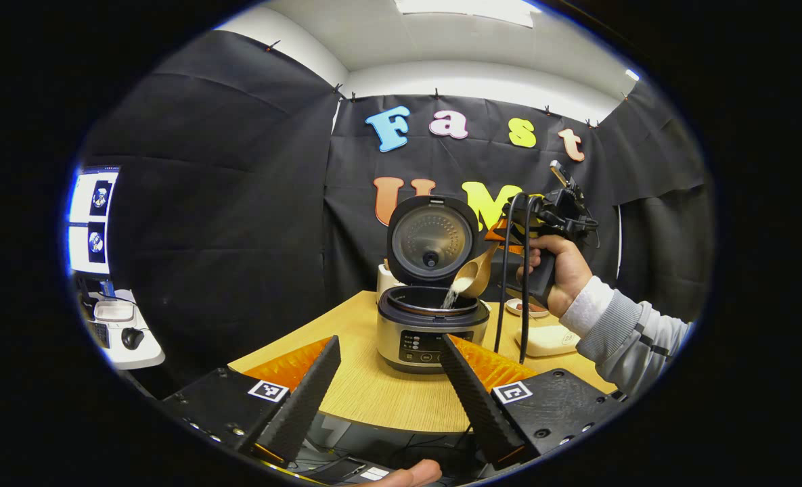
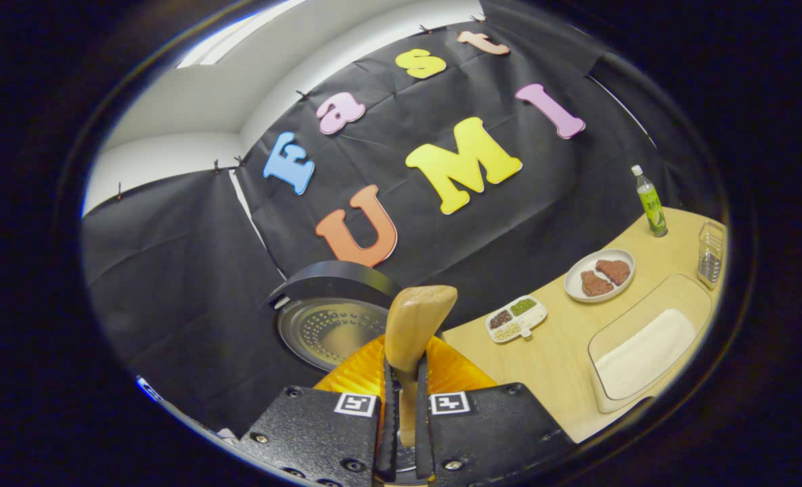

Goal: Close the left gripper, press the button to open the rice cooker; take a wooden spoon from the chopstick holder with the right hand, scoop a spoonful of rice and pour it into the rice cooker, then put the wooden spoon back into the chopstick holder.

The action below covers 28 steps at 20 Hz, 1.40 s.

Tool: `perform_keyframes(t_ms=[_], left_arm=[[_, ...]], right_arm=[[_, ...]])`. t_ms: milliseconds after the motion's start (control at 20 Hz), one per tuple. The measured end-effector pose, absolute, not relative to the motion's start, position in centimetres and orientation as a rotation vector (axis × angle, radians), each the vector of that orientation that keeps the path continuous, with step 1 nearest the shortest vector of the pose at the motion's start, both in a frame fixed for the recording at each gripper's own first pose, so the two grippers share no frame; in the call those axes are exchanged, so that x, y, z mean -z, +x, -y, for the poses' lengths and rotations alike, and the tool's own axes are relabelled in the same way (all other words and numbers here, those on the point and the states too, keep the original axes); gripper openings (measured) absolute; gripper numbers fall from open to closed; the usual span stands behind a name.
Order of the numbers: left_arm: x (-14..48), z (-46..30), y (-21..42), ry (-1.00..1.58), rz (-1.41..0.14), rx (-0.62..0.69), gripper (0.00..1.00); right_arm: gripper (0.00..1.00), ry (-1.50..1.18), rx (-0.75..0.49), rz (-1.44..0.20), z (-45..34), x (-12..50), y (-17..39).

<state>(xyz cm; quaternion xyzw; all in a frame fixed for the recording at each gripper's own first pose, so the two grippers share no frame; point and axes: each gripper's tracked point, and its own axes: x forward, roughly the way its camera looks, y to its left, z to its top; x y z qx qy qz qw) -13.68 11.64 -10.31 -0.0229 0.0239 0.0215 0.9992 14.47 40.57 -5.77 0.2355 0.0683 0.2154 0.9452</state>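
The rice cooker (image 1: 431, 335) stands on the wooden table with its lid (image 1: 431, 240) raised. A wooden spoon (image 1: 476, 274) is tilted over the pot, and rice (image 1: 451, 295) streams from it into the cooker. My right gripper (image 1: 502, 237), held by a hand, is shut on the spoon's handle. In the right gripper view the spoon (image 2: 414, 321) sticks up between the right gripper (image 2: 404, 382) fingers, with the lid (image 2: 329, 321) behind it. My left gripper (image 1: 388, 341) hangs open in front of the cooker, touching nothing.
A tray of rice (image 2: 644, 352) lies to the right of the cooker. Beyond it are a divided dish (image 2: 516, 316), a plate of meat (image 2: 600, 274), a green bottle (image 2: 651, 203) and a mesh holder (image 2: 710, 253). A cable (image 1: 522, 318) hangs from the right gripper.
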Motion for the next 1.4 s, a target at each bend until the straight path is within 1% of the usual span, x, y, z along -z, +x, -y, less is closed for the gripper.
perform_keyframes(t_ms=[400, 600, 850, 1050, 1150, 1250, 1400], left_arm=[[9.6, -11.9, -13.8, -0.045, -0.036, -0.055, 0.94], [9.9, -12.1, -13.7, -0.046, -0.039, -0.058, 0.95], [10.8, -12.9, -13.4, -0.072, -0.053, -0.077, 0.94], [10.6, -12.8, -13.5, -0.066, -0.049, -0.084, 0.94], [10.4, -12.2, -13.5, -0.065, -0.046, -0.075, 0.95], [10.5, -11.9, -13.4, -0.057, -0.049, -0.076, 0.95], [10.3, -11.6, -13.3, -0.057, -0.046, -0.074, 0.94]], right_arm=[[0.16, 0.233, -0.514, -0.058, -43.8, 5.6, 13.0], [0.16, 0.05, -0.588, 0.023, -46.5, 5.1, 10.9], [0.16, -0.153, -0.629, 0.113, -49.2, 4.5, 8.8], [0.16, -0.399, -0.622, 0.214, -50.5, 5.3, 7.6], [0.16, -0.477, -0.602, 0.24, -50.3, 6.3, 7.2], [0.16, -0.502, -0.588, 0.251, -49.8, 6.7, 7.0], [0.17, -0.452, -0.564, 0.239, -48.4, 5.7, 7.2]])
